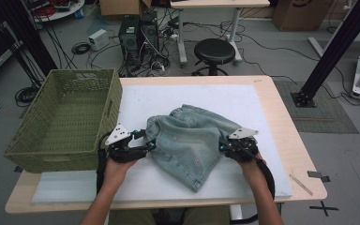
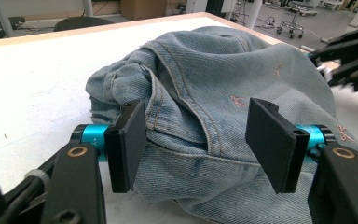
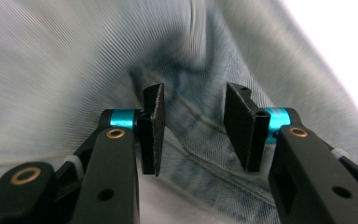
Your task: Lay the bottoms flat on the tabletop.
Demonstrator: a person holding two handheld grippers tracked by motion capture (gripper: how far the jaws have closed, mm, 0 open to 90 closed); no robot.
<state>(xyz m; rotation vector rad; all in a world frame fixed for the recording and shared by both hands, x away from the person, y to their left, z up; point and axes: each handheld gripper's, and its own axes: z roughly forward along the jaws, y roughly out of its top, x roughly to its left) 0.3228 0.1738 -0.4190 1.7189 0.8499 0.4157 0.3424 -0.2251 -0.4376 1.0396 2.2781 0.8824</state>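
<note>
Basket [image 1: 63,119] in high view; jeans [image 3: 205,126] seam between right jaws.

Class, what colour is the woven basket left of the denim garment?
Olive green woven basket; the high view shows it best.

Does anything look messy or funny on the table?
Yes, the jeans look messy. They lie in a crumpled heap on the white mat, bunched up with one corner poking toward the person instead of flat or folded. The green basket sticks out past the table's left edge. Nothing looks torn or spilled.
</note>
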